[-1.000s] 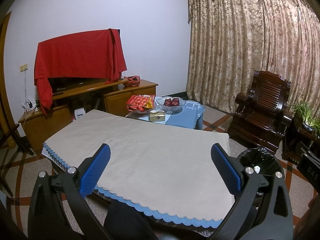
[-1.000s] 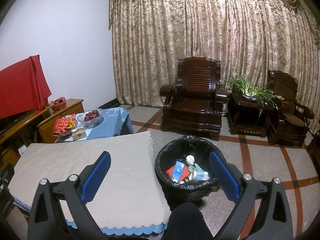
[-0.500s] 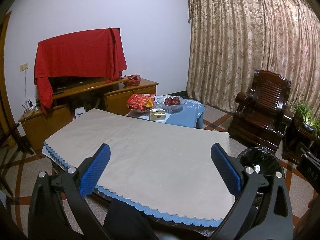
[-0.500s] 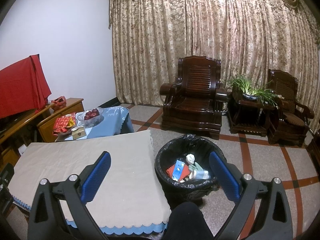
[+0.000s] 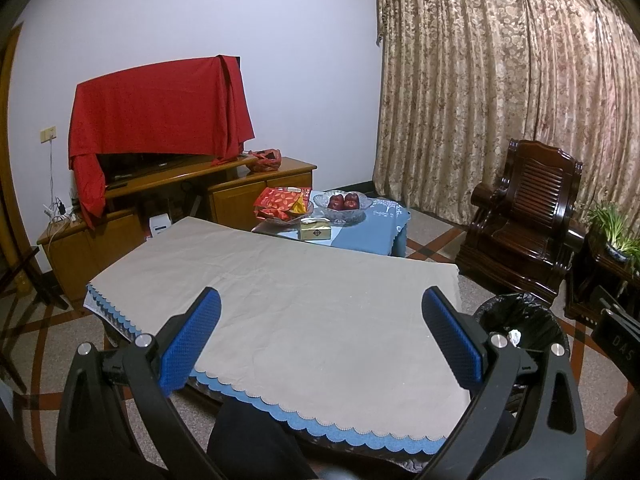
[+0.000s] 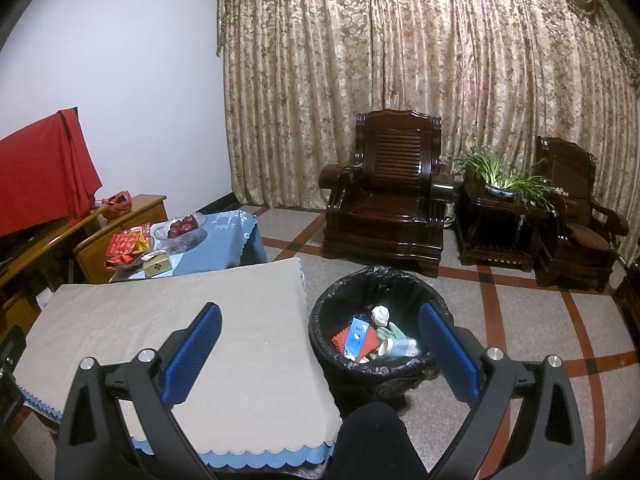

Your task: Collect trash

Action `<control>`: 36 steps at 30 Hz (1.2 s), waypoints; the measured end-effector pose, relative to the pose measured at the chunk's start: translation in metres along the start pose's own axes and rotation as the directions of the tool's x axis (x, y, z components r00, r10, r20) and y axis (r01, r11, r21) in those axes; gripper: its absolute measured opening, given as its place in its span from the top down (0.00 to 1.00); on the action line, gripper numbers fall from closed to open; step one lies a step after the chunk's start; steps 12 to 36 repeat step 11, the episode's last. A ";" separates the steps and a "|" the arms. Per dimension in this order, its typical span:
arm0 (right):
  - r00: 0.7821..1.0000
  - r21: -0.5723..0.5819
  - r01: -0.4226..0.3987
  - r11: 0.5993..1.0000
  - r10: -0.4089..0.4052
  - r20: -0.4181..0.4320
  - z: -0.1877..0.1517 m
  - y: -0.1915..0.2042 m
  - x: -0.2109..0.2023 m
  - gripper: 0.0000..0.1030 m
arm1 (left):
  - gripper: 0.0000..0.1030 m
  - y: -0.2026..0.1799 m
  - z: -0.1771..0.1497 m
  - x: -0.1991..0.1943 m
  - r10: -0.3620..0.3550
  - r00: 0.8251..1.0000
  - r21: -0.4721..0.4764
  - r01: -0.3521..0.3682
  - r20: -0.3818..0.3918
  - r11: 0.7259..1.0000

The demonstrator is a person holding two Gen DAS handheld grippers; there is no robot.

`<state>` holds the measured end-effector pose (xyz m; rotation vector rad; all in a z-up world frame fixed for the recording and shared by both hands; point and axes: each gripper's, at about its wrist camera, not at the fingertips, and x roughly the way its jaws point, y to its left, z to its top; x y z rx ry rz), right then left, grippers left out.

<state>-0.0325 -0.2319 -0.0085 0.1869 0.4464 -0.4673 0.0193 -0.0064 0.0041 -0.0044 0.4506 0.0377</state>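
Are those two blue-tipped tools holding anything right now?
No. The left tool and the right tool are both open and empty; the trash lies in the bin.

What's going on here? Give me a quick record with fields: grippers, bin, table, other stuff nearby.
left gripper: open, empty, over the table
right gripper: open, empty
trash bin: black-lined, on the floor beside the table
bin contents: crumpled paper, blue packet, a few other pieces
table: beige cloth, nothing on it
side table: fruit bowl, snack bags
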 end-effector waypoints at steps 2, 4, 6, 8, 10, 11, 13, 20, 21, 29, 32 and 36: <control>1.000 0.000 0.000 1.000 0.000 -0.001 0.000 0.001 0.000 0.06 | 0.05 0.000 0.000 0.000 0.001 1.000 0.001 -0.001 0.000 1.000; 1.000 0.000 0.000 1.000 0.000 -0.001 0.000 0.000 0.000 0.06 | 0.05 -0.001 0.001 0.000 0.002 1.000 0.005 -0.002 -0.001 1.000; 1.000 0.000 0.000 1.000 0.000 -0.001 0.000 0.000 0.000 0.06 | 0.05 0.001 0.003 0.001 0.002 1.000 0.005 -0.002 -0.003 1.000; 1.000 0.000 0.000 1.000 0.000 0.000 0.000 0.000 0.000 0.06 | 0.05 0.001 0.002 0.001 0.004 1.000 0.005 -0.004 -0.002 1.000; 1.000 0.000 0.000 1.000 0.000 -0.001 0.000 0.001 0.000 0.06 | 0.05 0.002 0.003 0.002 0.010 1.000 0.009 -0.010 0.001 1.000; 1.000 0.001 0.001 1.000 -0.001 -0.001 0.001 0.000 0.000 0.06 | 0.05 0.001 0.002 0.001 0.008 1.000 0.009 -0.008 0.001 1.000; 1.000 0.001 0.001 1.000 -0.001 -0.001 0.001 0.000 0.000 0.06 | 0.05 0.001 0.002 0.001 0.008 1.000 0.009 -0.008 0.001 1.000; 1.000 0.001 0.001 1.000 -0.001 -0.001 0.001 0.000 0.000 0.06 | 0.05 0.001 0.002 0.001 0.008 1.000 0.009 -0.008 0.001 1.000; 1.000 0.001 0.001 1.000 -0.001 -0.001 0.001 0.000 0.000 0.06 | 0.05 0.001 0.002 0.001 0.008 1.000 0.009 -0.008 0.001 1.000; 1.000 0.001 0.001 1.000 -0.001 -0.001 0.001 0.000 0.000 0.06 | 0.05 0.001 0.002 0.001 0.008 1.000 0.009 -0.008 0.001 1.000; 1.000 0.001 0.001 1.000 -0.001 -0.001 0.001 0.000 0.000 0.06 | 0.05 0.001 0.002 0.001 0.008 1.000 0.009 -0.008 0.001 1.000; 1.000 0.001 0.001 1.000 -0.001 -0.001 0.001 0.000 0.000 0.06 | 0.05 0.001 0.002 0.001 0.008 1.000 0.009 -0.008 0.001 1.000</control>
